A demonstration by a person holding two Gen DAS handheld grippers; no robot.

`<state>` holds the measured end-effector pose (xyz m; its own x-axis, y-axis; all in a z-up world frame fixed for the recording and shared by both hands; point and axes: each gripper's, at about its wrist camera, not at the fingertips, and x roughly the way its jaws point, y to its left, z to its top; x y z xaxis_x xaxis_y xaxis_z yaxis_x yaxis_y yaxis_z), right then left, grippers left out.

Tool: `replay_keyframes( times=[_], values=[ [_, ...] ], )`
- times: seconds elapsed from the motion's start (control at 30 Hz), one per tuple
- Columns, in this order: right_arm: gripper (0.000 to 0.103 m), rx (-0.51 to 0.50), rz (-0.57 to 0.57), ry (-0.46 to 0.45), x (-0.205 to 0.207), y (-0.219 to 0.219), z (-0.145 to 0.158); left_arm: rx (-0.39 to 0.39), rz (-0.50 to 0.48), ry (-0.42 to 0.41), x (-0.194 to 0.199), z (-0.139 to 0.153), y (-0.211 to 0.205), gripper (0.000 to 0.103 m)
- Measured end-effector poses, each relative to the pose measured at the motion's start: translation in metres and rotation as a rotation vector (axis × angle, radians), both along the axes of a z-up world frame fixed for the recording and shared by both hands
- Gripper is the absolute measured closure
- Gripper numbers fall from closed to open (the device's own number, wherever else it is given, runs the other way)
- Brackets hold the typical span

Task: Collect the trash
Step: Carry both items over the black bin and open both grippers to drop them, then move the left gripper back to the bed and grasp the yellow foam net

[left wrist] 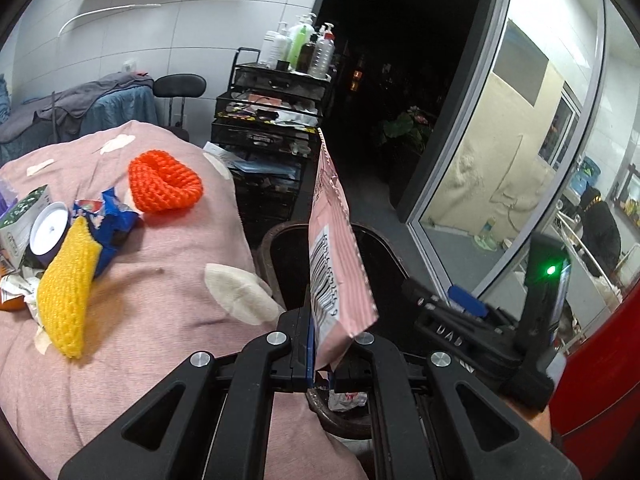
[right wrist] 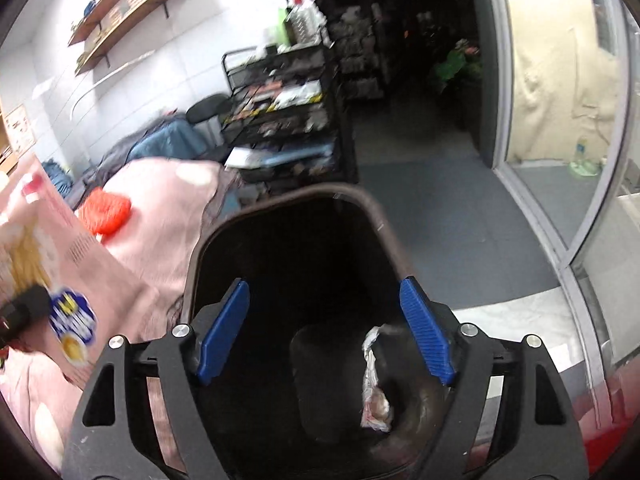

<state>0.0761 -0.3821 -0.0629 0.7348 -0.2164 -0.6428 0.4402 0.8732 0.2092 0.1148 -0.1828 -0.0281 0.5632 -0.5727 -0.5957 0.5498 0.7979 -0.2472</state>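
Note:
My left gripper is shut on a pink snack wrapper with a barcode, held upright over the rim of a dark brown trash bin. The wrapper also shows at the left of the right wrist view. My right gripper is open and empty, right above the bin's mouth. A crumpled silver wrapper lies inside the bin. More trash sits on the pink blanket: a blue wrapper, a white lid and a small carton.
A yellow knitted piece and an orange knitted piece lie on the blanket. A black wire cart with bottles stands behind the bin. A glass door is to the right, grey floor beyond the bin.

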Motion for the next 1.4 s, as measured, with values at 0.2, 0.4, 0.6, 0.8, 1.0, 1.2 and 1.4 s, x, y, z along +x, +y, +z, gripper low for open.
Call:
replay_keyframes(
  times=[0.2,0.4,0.6,0.8,1.0,1.2,1.4],
  values=[
    [0.022,-0.020,-0.060,-0.031,-0.013,-0.015,0.016,0.056,-0.051,0.027,0.000,-0.009,-0.023,0.098],
    [0.022,-0.017,-0.090,-0.049,-0.022,-0.027,0.024,0.113,-0.087,0.057,0.003,-0.022,-0.044,0.098],
    [0.022,-0.010,-0.091,-0.048,-0.022,-0.031,0.025,0.159,-0.104,0.075,0.007,-0.032,-0.058,0.098],
    [0.019,-0.005,-0.090,-0.047,-0.022,-0.033,0.026,0.217,-0.118,0.095,0.011,-0.041,-0.068,0.097],
    [0.012,0.005,-0.095,-0.050,-0.022,-0.035,0.027,0.249,-0.124,0.096,0.014,-0.048,-0.072,0.043],
    [0.005,0.009,-0.095,-0.060,-0.021,-0.035,0.026,0.274,-0.139,0.056,0.010,-0.049,-0.075,0.015],
    [0.005,0.001,-0.098,-0.064,-0.021,-0.037,0.027,0.245,-0.144,0.034,0.006,-0.041,-0.071,0.014]
  ],
)
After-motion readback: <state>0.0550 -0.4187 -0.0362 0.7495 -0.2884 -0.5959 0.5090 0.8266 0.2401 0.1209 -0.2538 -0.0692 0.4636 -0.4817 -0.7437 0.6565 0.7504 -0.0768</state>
